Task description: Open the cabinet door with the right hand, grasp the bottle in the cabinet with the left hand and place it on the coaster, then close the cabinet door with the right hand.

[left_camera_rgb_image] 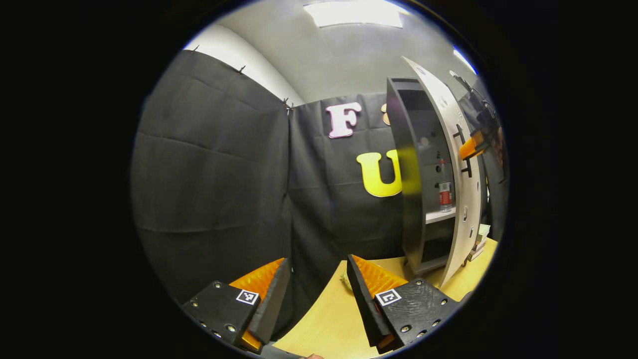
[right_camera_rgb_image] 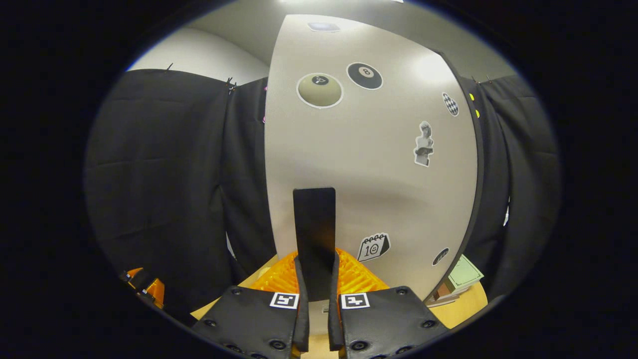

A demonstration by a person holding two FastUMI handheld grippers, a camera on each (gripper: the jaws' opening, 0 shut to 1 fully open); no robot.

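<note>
Two claws: right claw clamped on cabinet door handle, left claw wide, empty; bottle behind door.

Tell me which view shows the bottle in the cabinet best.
Left gripper view. The bottle stands upright on a shelf inside the cabinet, seen through the gap beside the partly open door. In the right gripper view the door faces the camera and hides the cabinet's inside.

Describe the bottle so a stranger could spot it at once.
Find the tall dark cabinet standing on the wooden table, its pale door swung partly open. On its light inner shelf stands the bottle: small, upright, with a red band.
</note>
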